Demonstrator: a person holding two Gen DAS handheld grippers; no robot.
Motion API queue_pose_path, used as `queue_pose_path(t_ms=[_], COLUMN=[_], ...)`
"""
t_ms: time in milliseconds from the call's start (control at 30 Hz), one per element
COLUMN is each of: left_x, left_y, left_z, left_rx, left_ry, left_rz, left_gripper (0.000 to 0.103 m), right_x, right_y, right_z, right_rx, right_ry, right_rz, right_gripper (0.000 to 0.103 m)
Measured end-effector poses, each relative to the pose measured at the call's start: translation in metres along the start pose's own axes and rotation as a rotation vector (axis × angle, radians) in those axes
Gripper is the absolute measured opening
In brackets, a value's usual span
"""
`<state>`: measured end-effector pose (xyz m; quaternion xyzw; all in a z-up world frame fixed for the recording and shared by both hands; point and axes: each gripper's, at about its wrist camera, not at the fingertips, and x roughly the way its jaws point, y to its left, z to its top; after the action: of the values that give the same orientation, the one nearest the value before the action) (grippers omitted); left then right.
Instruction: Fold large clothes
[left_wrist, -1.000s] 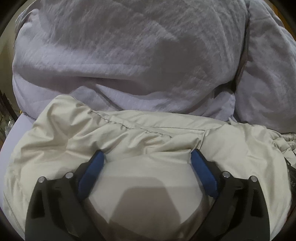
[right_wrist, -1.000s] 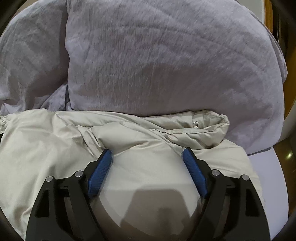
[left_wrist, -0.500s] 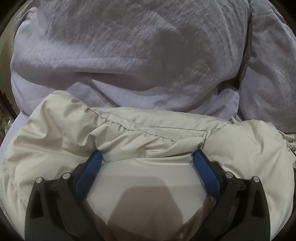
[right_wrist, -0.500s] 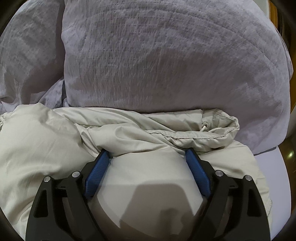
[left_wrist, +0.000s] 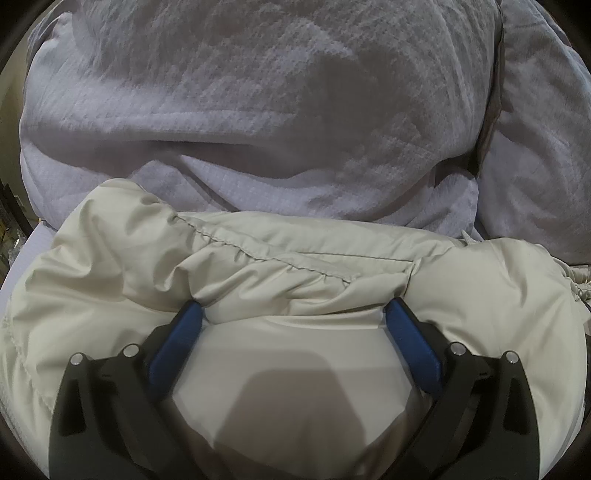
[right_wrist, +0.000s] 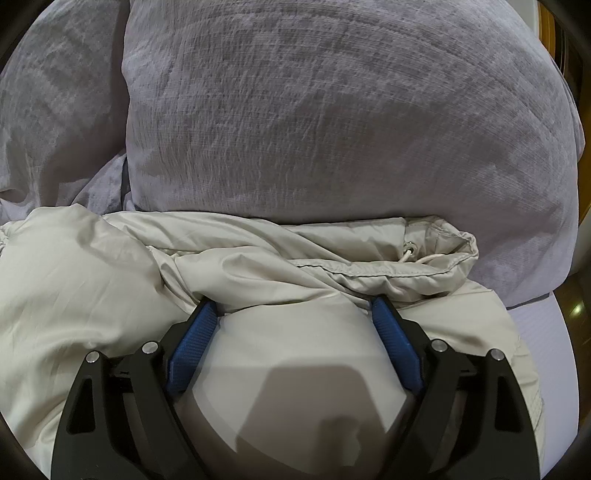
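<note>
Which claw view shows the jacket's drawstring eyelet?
The right claw view: the metal eyelet with white cord sits on the beige jacket hem, ahead and right. The left view shows none.

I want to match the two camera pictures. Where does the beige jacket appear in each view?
Left wrist: the beige jacket fills the lower half, under the open left gripper.
Right wrist: it fills the lower half, drawstring hem at right, under the open right gripper.
Shared landmark: the grey pillows directly behind it.
</note>
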<state>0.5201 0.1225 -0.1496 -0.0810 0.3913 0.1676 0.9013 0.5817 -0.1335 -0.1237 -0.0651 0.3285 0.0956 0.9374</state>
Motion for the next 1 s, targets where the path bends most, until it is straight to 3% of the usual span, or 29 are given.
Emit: queue_pose_path(t_ms=[533,733,833,1000], left_x=[-0.008,-0.012,-0.018,-0.021], left_y=[0.004,0.009,0.005,-0.003], left_z=[0.001,0.003,0.004,0.007], left_rx=[0.000,-0.014,-0.020,-0.003], left_ry=[0.002,0.016,0.001,-0.035], left_rz=[0.001,-0.016,-0.027,-0.024], left_gripper=[0.100,0.100,0.100,0.100], right_x=[-0.007,-0.050,-0.059,-0.059], right_y=[0.006,0.014,0.030,0.064], right_z=[-0.002,0.013,0.020,0.024], right_rx=[-0.008,0.122,0.106,0.034], right_ry=[-0.003,-0.034,-0.044,-0.056], right_rz=[-0.035,0.108,0.174,0.209], right_gripper=[0.088,0.088,0.089,0.089])
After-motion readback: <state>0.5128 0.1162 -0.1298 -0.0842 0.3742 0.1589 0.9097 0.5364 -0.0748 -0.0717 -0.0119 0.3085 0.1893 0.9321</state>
